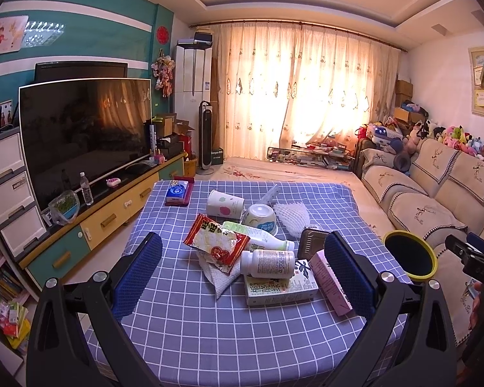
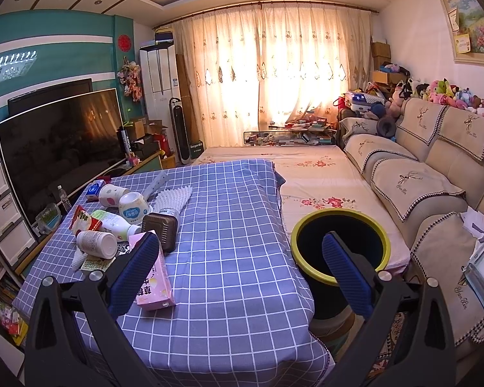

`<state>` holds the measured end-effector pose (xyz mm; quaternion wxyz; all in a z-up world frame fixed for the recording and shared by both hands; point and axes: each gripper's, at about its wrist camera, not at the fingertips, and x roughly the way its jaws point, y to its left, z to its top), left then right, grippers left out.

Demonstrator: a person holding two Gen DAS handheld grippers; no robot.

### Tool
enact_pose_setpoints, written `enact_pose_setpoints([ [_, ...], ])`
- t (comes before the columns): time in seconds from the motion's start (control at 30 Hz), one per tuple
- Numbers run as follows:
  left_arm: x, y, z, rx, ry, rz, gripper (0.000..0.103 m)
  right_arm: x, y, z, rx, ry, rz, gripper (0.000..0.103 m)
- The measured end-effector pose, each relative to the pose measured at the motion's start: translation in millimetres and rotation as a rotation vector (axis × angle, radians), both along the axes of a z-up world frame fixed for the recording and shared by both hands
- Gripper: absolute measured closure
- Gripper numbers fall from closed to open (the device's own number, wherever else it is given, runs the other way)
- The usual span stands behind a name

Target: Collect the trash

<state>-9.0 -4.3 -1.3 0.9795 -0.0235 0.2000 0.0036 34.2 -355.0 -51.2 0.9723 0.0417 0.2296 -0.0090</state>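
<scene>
The trash lies heaped on the checked blue tablecloth (image 1: 209, 329), mostly toward the table's left half. In the left wrist view a white pill bottle (image 1: 267, 263) lies on its side across a green-and-white carton (image 1: 280, 287), with a red snack wrapper (image 1: 214, 242) just to its left resting on crumpled white paper (image 1: 219, 277). A pink box (image 1: 330, 285) lies just right of the carton, a dark brown tin (image 1: 311, 245) beyond it. Farther back are a white milk bottle (image 1: 264, 240) on its side, an upturned white bowl (image 1: 261, 219), a tipped paper cup (image 1: 224, 206), white foam netting (image 1: 290, 219) and a blue tissue pack (image 1: 176, 193).

The left gripper (image 1: 243, 275) hangs above the near side of the pile, spread wide and holding nothing. The right gripper (image 2: 240, 272) is likewise wide and empty, hovering over the table's right edge, its left finger over the pink box (image 2: 155, 285).

A black bin with a yellow rim (image 2: 340, 222) stands just right of the table, between it and the beige sofa (image 2: 435, 167). A television (image 1: 84, 129) stands far left
</scene>
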Motion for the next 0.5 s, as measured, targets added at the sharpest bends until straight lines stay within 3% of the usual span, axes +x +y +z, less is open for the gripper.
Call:
enact_pose_setpoints([
  [0.5,0.3,-1.6,-0.1,0.003,0.01,-0.007,0.004,0.0,0.1,-0.9,0.004,0.005,-0.002,0.007],
])
